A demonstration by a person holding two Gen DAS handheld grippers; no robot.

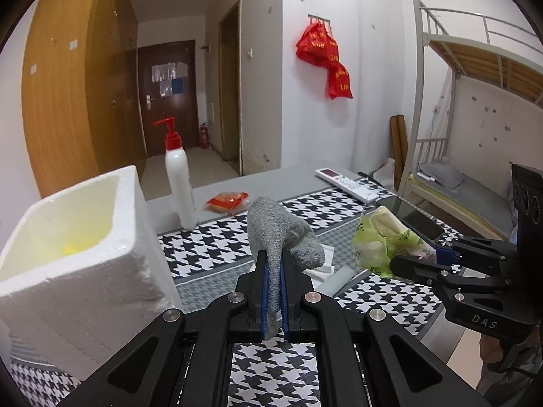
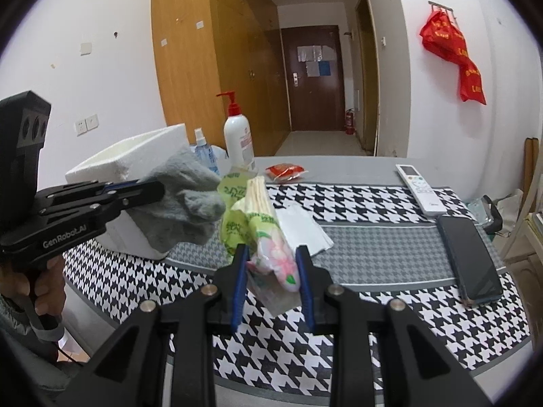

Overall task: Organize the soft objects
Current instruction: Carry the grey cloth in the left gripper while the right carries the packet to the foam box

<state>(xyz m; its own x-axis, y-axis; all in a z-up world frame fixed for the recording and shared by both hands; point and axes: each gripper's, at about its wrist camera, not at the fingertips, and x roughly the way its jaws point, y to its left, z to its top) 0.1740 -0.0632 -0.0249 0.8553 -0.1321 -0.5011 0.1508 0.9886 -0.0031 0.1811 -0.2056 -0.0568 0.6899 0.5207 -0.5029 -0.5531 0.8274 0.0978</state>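
Observation:
My left gripper is shut on a grey knitted glove, which hangs in the air above the table; the same glove shows at the left of the right wrist view, pinched by that gripper. My right gripper is shut on a green tissue pack with a pink flower print, held tilted above the cloth. That pack and the right gripper appear at the right of the left wrist view. An open white foam box stands at the left.
A pump bottle, a red packet, a white remote and a dark phone lie on the houndstooth cloth. White tissues rest mid-table. A blue spray bottle stands behind the foam box. A bunk bed is at the right.

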